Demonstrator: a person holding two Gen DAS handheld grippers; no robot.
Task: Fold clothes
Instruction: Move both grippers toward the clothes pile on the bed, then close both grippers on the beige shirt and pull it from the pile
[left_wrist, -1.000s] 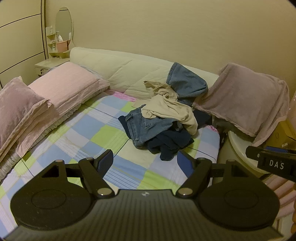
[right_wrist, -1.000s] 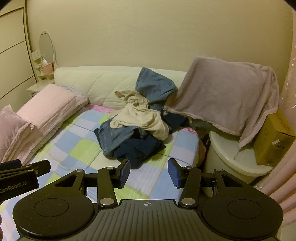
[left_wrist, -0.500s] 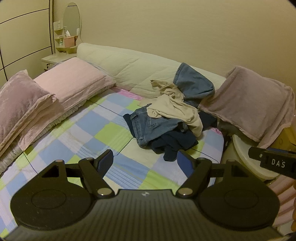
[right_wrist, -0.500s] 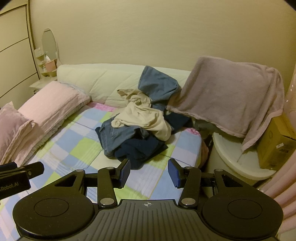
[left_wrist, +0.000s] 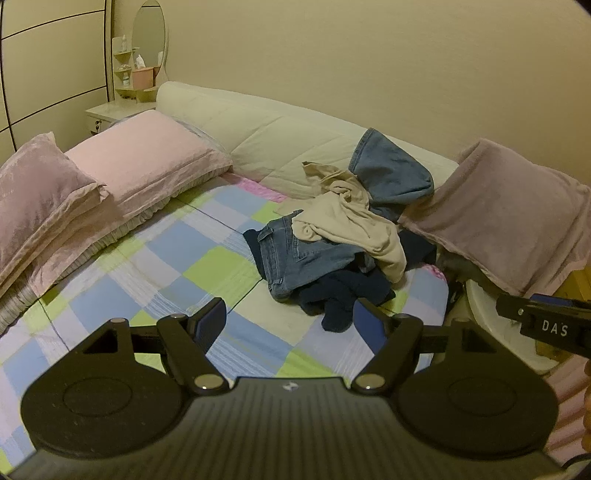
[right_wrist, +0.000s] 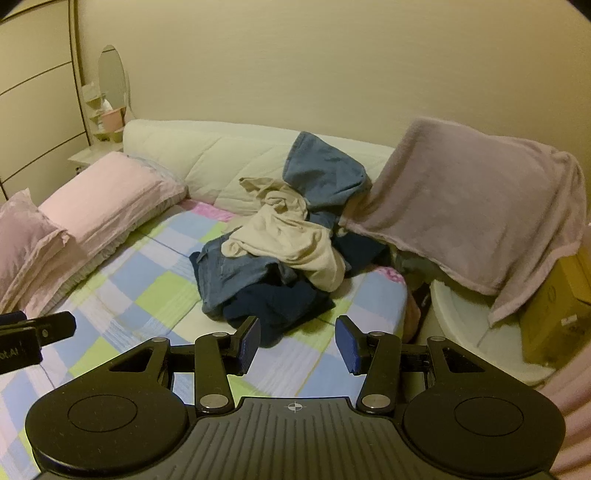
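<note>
We've got both grippers hanging over the near end of the bed (left_wrist: 155, 266), pointing at the clothes pile (left_wrist: 340, 251), which sits on the far right part of the checked sheet, right up against the headboard (left_wrist: 280, 136).

The left gripper (left_wrist: 291, 325) has its jaws spread wide with nothing between them, and it's not touching any fabric. The right gripper (right_wrist: 298, 345) is the same: jaws apart, empty, just short of the pile's near edge.

The pile is a proper heap, nothing folded. A cream top (left_wrist: 351, 225) is scrunched on top, jeans (left_wrist: 295, 258) stick out on the left side underneath it, and a navy piece (left_wrist: 343, 299) spills toward us at the near edge. Another denim piece (left_wrist: 391, 173) is propped up against the headboard at the far side.

On the left there are two pink pillows (left_wrist: 140, 162) stacked along the edge of the bed. To the right of the pile a mauve towel (right_wrist: 476, 199) hangs over something we can't make out, above a white tub (right_wrist: 465, 325), with a yellow box (right_wrist: 557, 314) at the far right. A mirror (left_wrist: 147, 40) stands in the far left corner.
</note>
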